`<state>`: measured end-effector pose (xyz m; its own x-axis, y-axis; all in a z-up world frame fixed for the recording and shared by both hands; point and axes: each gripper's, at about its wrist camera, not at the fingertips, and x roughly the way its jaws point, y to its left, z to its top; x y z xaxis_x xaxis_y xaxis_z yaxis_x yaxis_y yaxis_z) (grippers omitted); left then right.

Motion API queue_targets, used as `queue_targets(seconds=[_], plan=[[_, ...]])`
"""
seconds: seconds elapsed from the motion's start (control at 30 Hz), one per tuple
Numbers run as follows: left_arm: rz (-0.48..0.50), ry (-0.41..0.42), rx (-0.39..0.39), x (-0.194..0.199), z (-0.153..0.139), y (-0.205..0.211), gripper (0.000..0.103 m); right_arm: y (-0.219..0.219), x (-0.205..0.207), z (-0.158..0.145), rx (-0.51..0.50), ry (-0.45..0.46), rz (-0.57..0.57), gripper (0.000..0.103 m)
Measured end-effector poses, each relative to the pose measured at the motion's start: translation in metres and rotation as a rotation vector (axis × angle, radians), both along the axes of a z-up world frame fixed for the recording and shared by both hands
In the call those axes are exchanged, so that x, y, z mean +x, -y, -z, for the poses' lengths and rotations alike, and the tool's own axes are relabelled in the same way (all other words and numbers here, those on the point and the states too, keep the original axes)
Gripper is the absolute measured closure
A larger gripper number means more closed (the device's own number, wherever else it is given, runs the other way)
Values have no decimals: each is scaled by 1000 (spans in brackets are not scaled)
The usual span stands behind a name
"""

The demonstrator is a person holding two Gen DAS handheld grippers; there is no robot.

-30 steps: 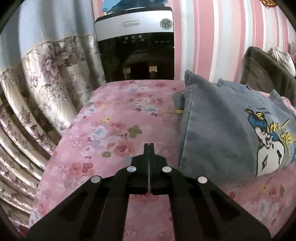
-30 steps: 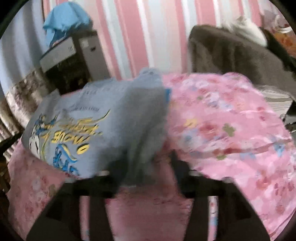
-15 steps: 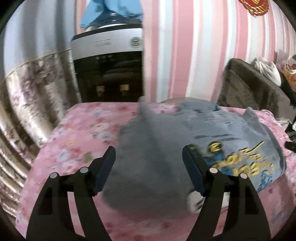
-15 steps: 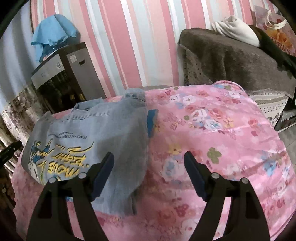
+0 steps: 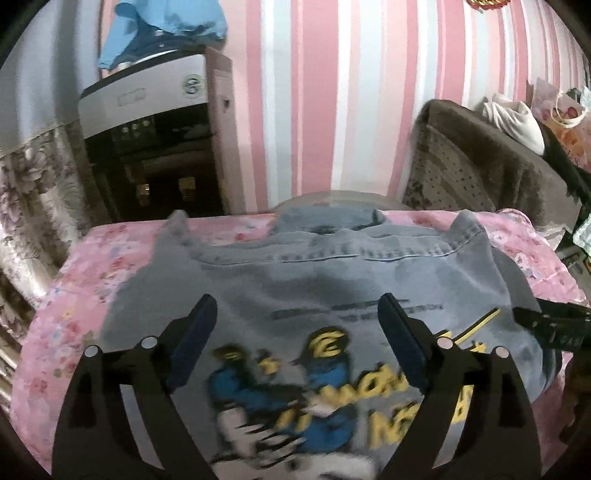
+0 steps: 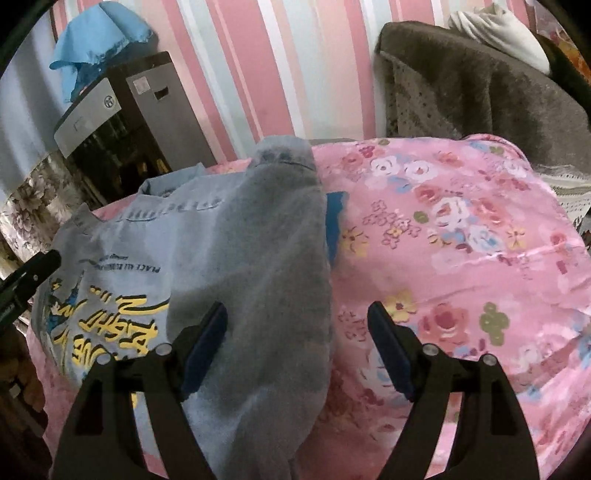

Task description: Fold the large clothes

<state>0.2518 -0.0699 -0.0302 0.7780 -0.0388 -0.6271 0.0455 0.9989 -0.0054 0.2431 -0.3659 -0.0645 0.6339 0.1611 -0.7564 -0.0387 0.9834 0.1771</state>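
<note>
A grey denim garment (image 5: 295, 273) with a blue and yellow cartoon print lies spread on the pink floral cover (image 5: 92, 280). My left gripper (image 5: 295, 306) hovers above its printed middle, jaws opening wide, nothing pressed between the pads. In the right wrist view the same garment (image 6: 207, 243) shows a sleeve folded over its right side. My right gripper (image 6: 297, 314) stands open over that sleeve's right edge, with the cloth lying loose beneath the jaws. The tip of the other gripper shows at each view's edge.
A black and silver appliance (image 5: 147, 122) with a blue cloth (image 5: 162, 26) on top stands behind the surface at the left. A brown covered chair (image 5: 480, 158) stands at the right, holding a white bundle (image 5: 513, 118). Floral curtains (image 5: 26, 206) hang at the far left, by the striped wall.
My left gripper was shut over bare pink cover; it has opened and swung right over the garment's print. My right gripper has let the sleeve drop, widened and drawn back slightly.
</note>
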Motion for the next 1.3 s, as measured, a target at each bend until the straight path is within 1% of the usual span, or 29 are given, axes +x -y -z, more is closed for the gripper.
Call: queue_targets(seconds=[0.1,0.17,0.23,0.3,0.37,0.4,0.43,0.47,0.5,0.53,0.57,0.6,0.63,0.77,0.83,0.9,0.93,1.0,1.03,1.07,1.1,1.13,1.2,1.27,1.3], plan=[[34,-21,-2,11,9,17,13,-1,8,4,24,-12,5,23],[54,-34,19,16,18,28,6,-3,12,4,17,-12,-1,23],[61,-61,23,22,32,33,6,-5,16,8,1,-26,-12,23],[57,-73,27,24,43,34,6,-4,22,13,15,-46,-17,23],[60,-81,35,26,49,34,6,-4,26,16,32,-61,-22,27],[60,-92,46,28,53,35,6,-7,28,17,37,-64,-41,42],[60,-95,53,28,53,37,5,-11,30,15,41,-65,-60,48],[59,-92,60,29,53,38,5,-14,30,14,27,-64,-62,51],[60,-96,63,30,53,39,4,-20,31,12,5,-60,-78,57],[62,-103,63,31,54,39,4,-21,32,10,4,-57,-86,65],[63,-110,62,32,54,39,3,-21,31,9,12,-54,-88,69],[65,-116,66,33,55,39,3,-20,30,7,21,-45,-85,79],[64,-125,72,33,55,39,3,-18,28,3,43,-34,-82,86],[61,-167,94,38,61,42,3,-18,20,-21,94,18,-78,89],[59,-183,99,41,62,42,3,-26,16,-41,110,51,-99,90],[60,-186,82,42,62,40,3,-38,13,-58,113,78,-126,90],[63,-177,49,41,60,36,3,-45,11,-67,116,93,-140,90],[83,-166,-42,36,54,24,3,-61,9,-85,154,126,-173,90],[88,-155,-115,30,47,12,3,-70,8,-93,189,140,-188,90],[76,-140,-148,24,38,0,3,-77,8,-98,195,145,-197,90],[71,-123,-155,20,32,-7,3,-89,8,-102,192,152,-209,90],[63,-92,-151,12,21,-20,3,-95,9,-104,198,153,-219,90],[36,-55,-131,2,6,-42,3,-109,9,-106,218,154,-230,90],[0,-20,-118,-8,-8,-71,3,-126,13,-104,278,153,-229,90],[-22,-4,-119,-13,-14,-85,3,-132,15,-100,332,149,-223,90]])
